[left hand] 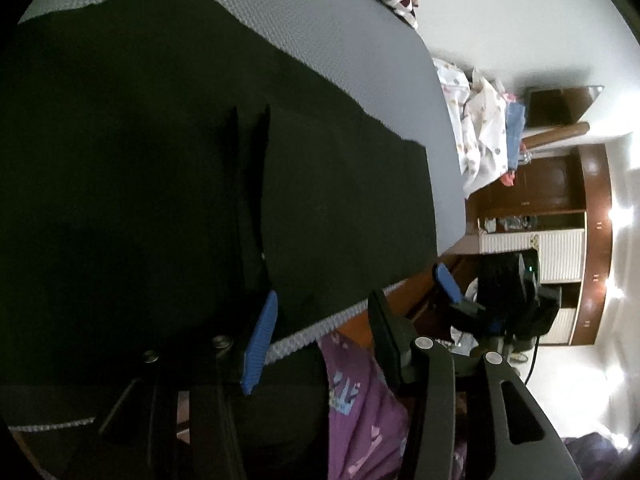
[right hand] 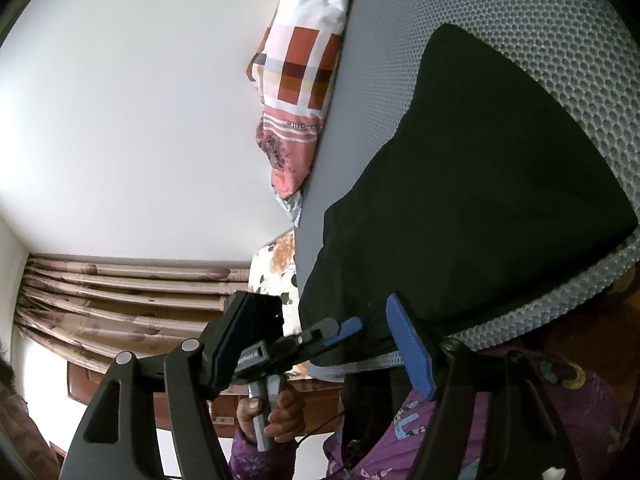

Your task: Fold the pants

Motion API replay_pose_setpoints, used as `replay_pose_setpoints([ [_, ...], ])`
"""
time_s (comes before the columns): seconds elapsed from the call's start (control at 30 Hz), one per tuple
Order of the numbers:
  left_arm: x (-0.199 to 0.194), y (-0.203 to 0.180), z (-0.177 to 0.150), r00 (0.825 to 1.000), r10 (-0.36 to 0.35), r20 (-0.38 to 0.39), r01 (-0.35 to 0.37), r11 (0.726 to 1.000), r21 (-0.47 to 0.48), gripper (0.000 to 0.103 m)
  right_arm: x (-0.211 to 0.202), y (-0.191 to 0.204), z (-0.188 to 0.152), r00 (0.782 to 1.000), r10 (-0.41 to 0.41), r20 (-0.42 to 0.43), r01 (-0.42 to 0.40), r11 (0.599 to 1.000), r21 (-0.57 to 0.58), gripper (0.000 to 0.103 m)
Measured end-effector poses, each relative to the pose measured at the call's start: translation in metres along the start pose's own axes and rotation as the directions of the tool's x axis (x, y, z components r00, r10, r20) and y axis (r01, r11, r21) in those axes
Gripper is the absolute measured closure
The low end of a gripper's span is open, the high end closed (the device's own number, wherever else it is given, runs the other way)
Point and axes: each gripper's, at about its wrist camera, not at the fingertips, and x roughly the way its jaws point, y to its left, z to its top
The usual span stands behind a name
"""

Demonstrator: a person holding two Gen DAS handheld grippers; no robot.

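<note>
Grey mattress (left hand: 360, 40), black pants (left hand: 160, 160) spread, left hand-held gripper (left hand: 320, 332) spread wide at edge

A bedroom in a home is showing here. A bed with a grey mesh-textured mattress (right hand: 520, 8) is filling much of both views, with a checked pillow (right hand: 300, 60) lying against the white wall (right hand: 120, 100). Patterned curtains (right hand: 120, 304) are hanging nearby, a dark wooden wardrobe (left hand: 576, 200) is standing across the room, and printed bedding (left hand: 476, 128) is lying heaped at the mattress's end.

Both claws (left hand: 320, 340) (right hand: 316, 360) wide apart
</note>
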Motion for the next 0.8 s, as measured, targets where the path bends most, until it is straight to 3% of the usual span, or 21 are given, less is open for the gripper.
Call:
replay_pose_setpoints([
  [0.2,0.015,0.007,0.0,0.999,-0.013,-0.032,0.012,1.0,-0.022,0.055,0.003,0.002,-0.002,1.0,-0.002,-0.011,0.002,1.0,-0.007,0.035],
  [0.47,0.01,0.017,-0.001,0.997,-0.065,-0.033,0.06,0.99,-0.13,0.055,0.003,0.001,-0.002,1.0,0.004,-0.008,-0.004,1.0,0.006,0.035],
  [0.53,0.006,0.016,-0.001,0.999,-0.038,-0.009,0.037,0.992,-0.124,0.054,0.003,0.002,-0.002,1.0,0.003,-0.01,-0.003,1.0,0.0,0.035],
  [0.8,0.014,0.016,0.0,0.995,-0.081,-0.052,0.073,0.987,-0.141,0.05,0.003,-0.001,-0.001,1.0,0.003,-0.004,-0.003,1.0,0.012,0.034],
])
